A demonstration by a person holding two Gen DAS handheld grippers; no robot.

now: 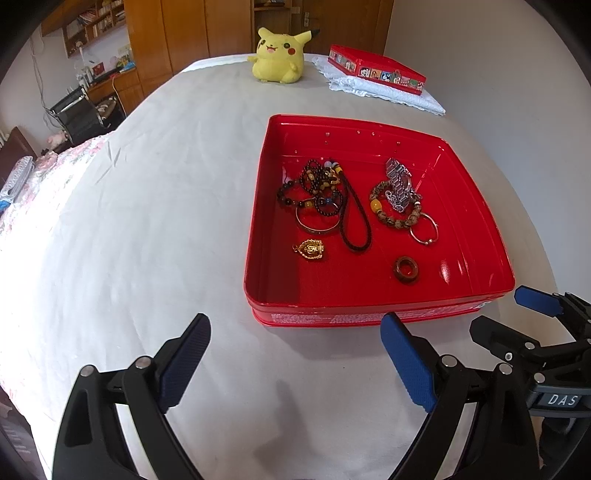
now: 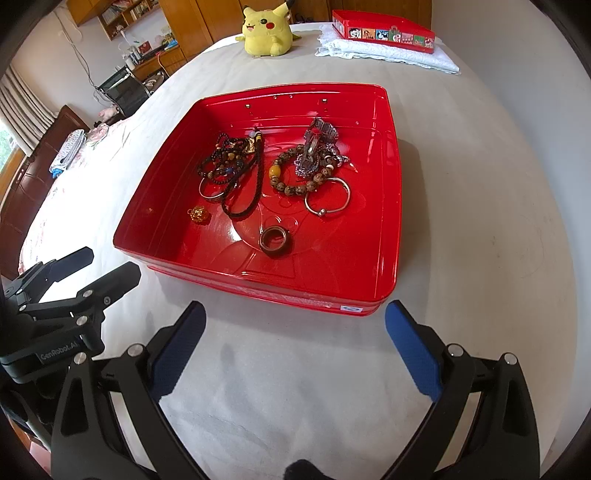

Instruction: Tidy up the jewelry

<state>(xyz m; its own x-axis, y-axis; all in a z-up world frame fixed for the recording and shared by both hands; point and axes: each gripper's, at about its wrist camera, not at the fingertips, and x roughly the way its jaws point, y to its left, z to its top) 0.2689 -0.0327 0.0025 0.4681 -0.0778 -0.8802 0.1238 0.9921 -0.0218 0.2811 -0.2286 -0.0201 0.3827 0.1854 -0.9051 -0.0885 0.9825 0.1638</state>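
Both your tongs, left gripper (image 1: 295,363) and right gripper (image 2: 295,350), gape wide, holding nothing; one red tray (image 2: 155,236), one wooden ring (image 2: 275,242), one gold pendant (image 2: 198,215).

A shallow red plastic tray (image 2: 388,206) lies on the white bedsheet (image 2: 480,229) — beaded necklaces (image 2: 229,162) inside at left, beaded bracelet (image 2: 291,177) right, brown wooden ring (image 2: 275,242) nearest; yellow plush toy (image 2: 264,31) and flat red tin (image 2: 384,33) behind.

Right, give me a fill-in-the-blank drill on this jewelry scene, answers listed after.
1. All the jewelry lies inside the ___ tray.
2. The brown ring lies ___ from the other pieces.
3. Both the left tongs and the right tongs are ___ and hold nothing.
4. The plush toy at the far edge is ___ in colour.

Missing words: red; apart; open; yellow
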